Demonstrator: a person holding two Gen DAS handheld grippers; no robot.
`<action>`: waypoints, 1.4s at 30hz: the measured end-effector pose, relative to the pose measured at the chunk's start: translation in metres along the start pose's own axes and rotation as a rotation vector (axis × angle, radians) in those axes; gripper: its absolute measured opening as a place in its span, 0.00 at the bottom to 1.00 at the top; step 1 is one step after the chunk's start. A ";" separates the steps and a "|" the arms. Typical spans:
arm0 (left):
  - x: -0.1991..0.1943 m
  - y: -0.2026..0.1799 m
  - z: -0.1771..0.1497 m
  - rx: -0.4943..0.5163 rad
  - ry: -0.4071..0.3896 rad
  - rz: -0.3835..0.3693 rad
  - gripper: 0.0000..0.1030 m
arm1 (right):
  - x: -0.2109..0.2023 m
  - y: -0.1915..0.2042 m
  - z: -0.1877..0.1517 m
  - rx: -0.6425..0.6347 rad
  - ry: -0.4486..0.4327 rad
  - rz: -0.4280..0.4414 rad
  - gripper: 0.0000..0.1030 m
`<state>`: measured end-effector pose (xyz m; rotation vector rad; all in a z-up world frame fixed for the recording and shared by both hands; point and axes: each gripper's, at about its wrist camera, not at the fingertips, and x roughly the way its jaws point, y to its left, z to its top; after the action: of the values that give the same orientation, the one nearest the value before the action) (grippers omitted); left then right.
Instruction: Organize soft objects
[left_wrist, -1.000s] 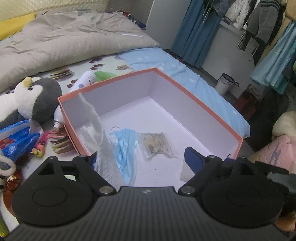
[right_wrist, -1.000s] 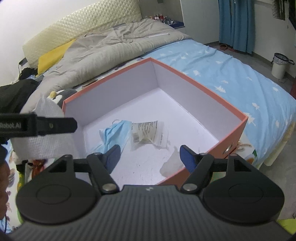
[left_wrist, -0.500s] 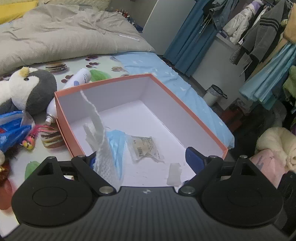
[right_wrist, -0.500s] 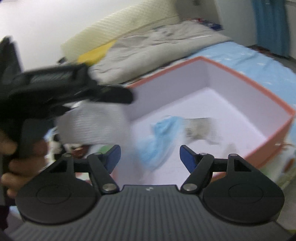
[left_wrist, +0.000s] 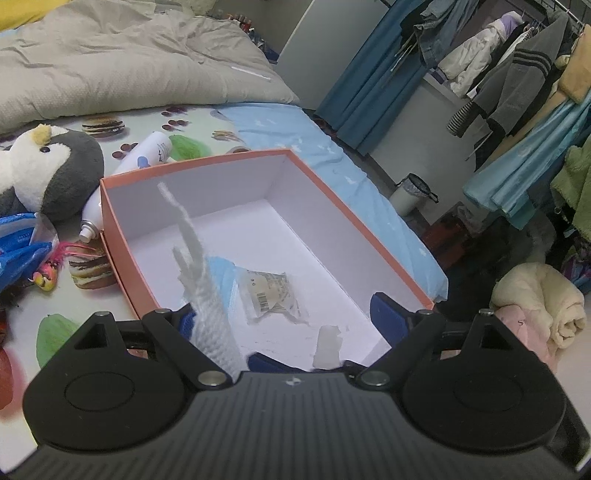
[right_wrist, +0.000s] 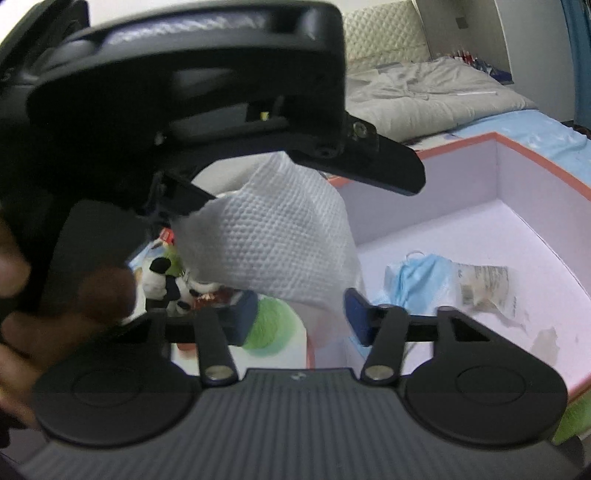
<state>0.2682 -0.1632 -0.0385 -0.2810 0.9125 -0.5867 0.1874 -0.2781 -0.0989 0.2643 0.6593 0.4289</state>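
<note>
Left gripper (left_wrist: 282, 319), jaws spread wide, is hanging over the near end of the orange cardboard box with white lining (left_wrist: 343, 218). A white embossed paper towel (left_wrist: 207, 295) is clinging to its left finger (left_wrist: 186, 321), seen edge-on, unpinched; in the right wrist view the towel (right_wrist: 266, 236) is draping from the left gripper's black body.

Right gripper (right_wrist: 301, 317) is sitting partly open on nothing, jaws either side of the towel's lower edge. A second ago it was facing squarely into the box; now it is turned left, close behind the left gripper.

Inside the box: light-blue surgical mask (left_wrist: 225, 273), clear crinkled plastic packet (left_wrist: 269, 291), small white scrap (left_wrist: 327, 345), all unmoved. Outside, left: grey-and-white plush penguin (left_wrist: 48, 173), white spray bottle (left_wrist: 129, 173).
</note>
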 end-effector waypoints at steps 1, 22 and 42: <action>0.000 0.000 0.000 -0.001 0.002 -0.003 0.89 | 0.002 -0.001 0.000 0.007 0.001 0.000 0.39; -0.014 0.003 -0.006 0.026 -0.012 0.013 0.89 | -0.001 -0.045 0.016 0.089 -0.013 -0.248 0.07; -0.067 0.023 -0.035 0.069 -0.104 0.290 0.94 | -0.031 -0.032 0.019 0.037 0.028 -0.384 0.73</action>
<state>0.2171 -0.1046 -0.0256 -0.1123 0.8124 -0.3317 0.1874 -0.3221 -0.0794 0.1609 0.7279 0.0526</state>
